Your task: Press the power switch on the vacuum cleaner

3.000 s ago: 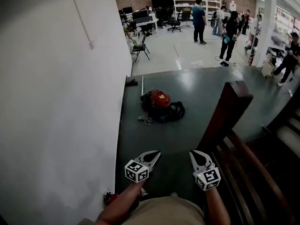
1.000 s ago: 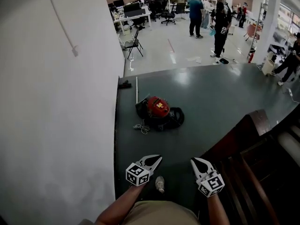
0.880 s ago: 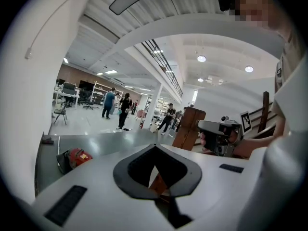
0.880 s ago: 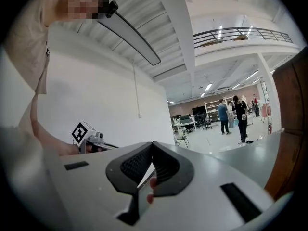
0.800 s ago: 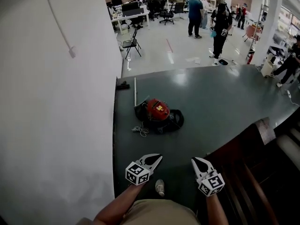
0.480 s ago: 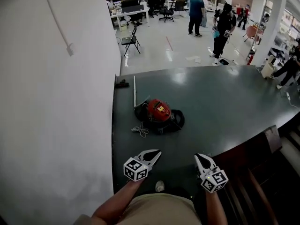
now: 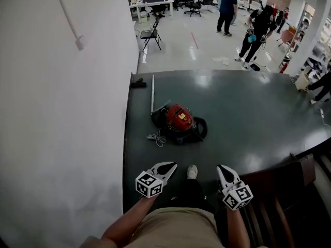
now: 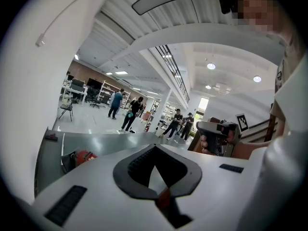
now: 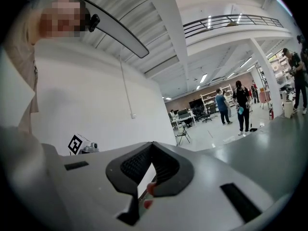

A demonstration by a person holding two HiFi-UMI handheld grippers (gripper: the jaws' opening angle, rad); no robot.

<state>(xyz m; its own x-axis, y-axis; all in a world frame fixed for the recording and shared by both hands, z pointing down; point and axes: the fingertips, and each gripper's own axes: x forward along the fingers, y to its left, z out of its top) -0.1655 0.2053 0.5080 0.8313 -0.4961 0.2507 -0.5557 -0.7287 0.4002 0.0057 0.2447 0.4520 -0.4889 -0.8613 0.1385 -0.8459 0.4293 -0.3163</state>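
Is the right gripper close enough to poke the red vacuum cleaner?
Probably not. The right gripper is near the person's waist, and the vacuum cleaner sits farther ahead on the dark floor. Nothing blocks the way; stepping closer should do.

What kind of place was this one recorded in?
Probably an open-plan lab or workshop hall: desks and office chairs at the far end, people standing on a wide floor, and a red vacuum cleaner on a dark landing.

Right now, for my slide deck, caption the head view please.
Left hand-held gripper and right hand-held gripper, both shut, held short of the red vacuum cleaner.
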